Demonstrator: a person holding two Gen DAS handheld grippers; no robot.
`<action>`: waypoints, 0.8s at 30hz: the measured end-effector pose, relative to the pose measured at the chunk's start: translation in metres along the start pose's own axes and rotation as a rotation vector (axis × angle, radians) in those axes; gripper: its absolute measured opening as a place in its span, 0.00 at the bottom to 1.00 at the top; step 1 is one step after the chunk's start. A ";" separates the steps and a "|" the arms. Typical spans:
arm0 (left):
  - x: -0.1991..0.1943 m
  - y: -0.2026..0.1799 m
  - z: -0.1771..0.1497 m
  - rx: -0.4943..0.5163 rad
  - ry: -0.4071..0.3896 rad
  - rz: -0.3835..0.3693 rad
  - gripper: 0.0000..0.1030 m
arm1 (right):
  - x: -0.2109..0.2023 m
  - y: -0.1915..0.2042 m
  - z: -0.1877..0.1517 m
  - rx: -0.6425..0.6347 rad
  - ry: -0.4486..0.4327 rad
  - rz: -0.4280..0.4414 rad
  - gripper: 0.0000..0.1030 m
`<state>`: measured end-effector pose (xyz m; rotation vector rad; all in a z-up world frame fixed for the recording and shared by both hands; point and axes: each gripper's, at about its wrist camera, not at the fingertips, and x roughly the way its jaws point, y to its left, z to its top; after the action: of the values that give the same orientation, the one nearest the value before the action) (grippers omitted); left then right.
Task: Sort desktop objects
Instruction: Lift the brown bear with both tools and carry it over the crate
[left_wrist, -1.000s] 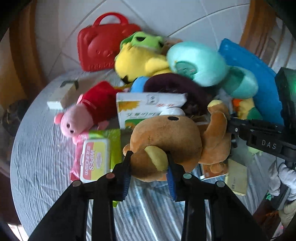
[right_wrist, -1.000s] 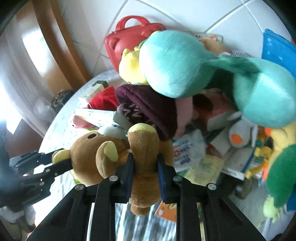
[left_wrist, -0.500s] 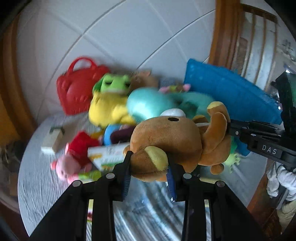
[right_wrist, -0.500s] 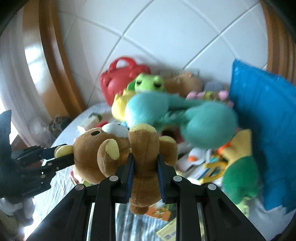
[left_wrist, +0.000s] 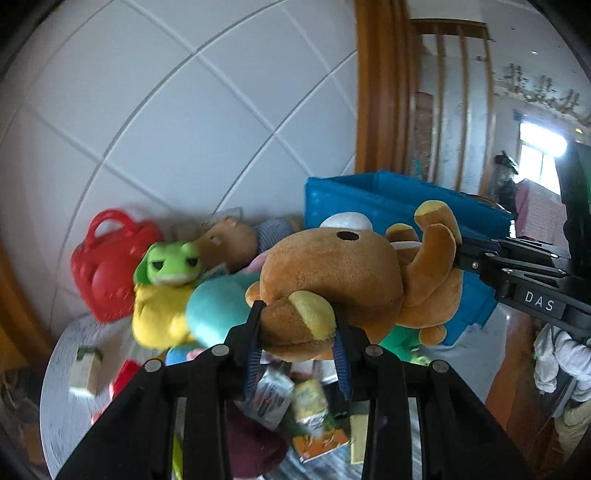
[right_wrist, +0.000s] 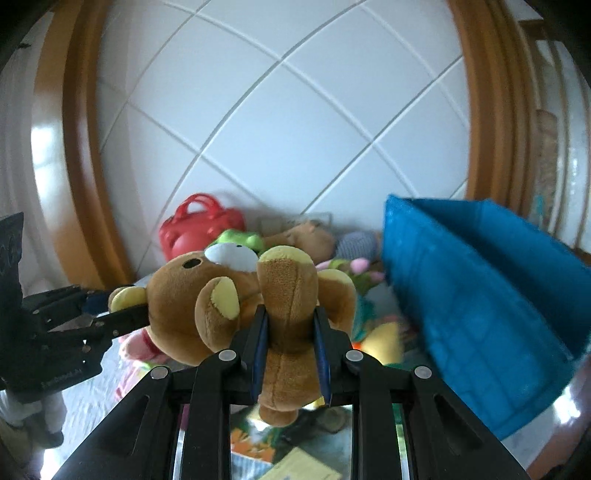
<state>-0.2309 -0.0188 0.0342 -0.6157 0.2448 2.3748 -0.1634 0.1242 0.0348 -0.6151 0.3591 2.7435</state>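
Observation:
A brown plush bear (left_wrist: 354, 273) hangs in the air above the cluttered table, held at both ends. My left gripper (left_wrist: 297, 317) is shut on its ear and head. My right gripper (right_wrist: 290, 317) is shut on one of its legs (right_wrist: 288, 295). In the left wrist view the right gripper (left_wrist: 458, 254) comes in from the right edge; in the right wrist view the left gripper (right_wrist: 125, 310) comes in from the left. A blue bin (left_wrist: 369, 199) stands just behind the bear; in the right wrist view that blue bin (right_wrist: 476, 288) is to the bear's right.
On the round table (left_wrist: 62, 369) below lie a red toy bag (left_wrist: 107, 266), a green and yellow frog plush (left_wrist: 166, 291), a teal plush (left_wrist: 214, 310), a small box (left_wrist: 86, 369) and snack packets (left_wrist: 310, 402). A tiled wall (right_wrist: 295, 129) rises behind, with wooden frames on both sides.
Both grippers have risen with the bear between them, lifting it off the pile. The table clutter has sunk low in both views and the blue bin has come closer.

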 end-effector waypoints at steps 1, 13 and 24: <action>0.002 -0.005 0.005 0.012 -0.008 -0.010 0.32 | -0.004 -0.004 0.002 0.003 -0.007 -0.014 0.22; 0.044 -0.088 0.064 0.072 -0.071 -0.089 0.32 | -0.039 -0.088 0.028 0.027 -0.082 -0.136 0.22; 0.128 -0.236 0.151 0.089 -0.140 -0.076 0.32 | -0.066 -0.256 0.071 -0.008 -0.146 -0.187 0.22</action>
<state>-0.2193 0.2823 0.0999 -0.4077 0.2584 2.3081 -0.0447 0.3659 0.0820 -0.4234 0.2428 2.5918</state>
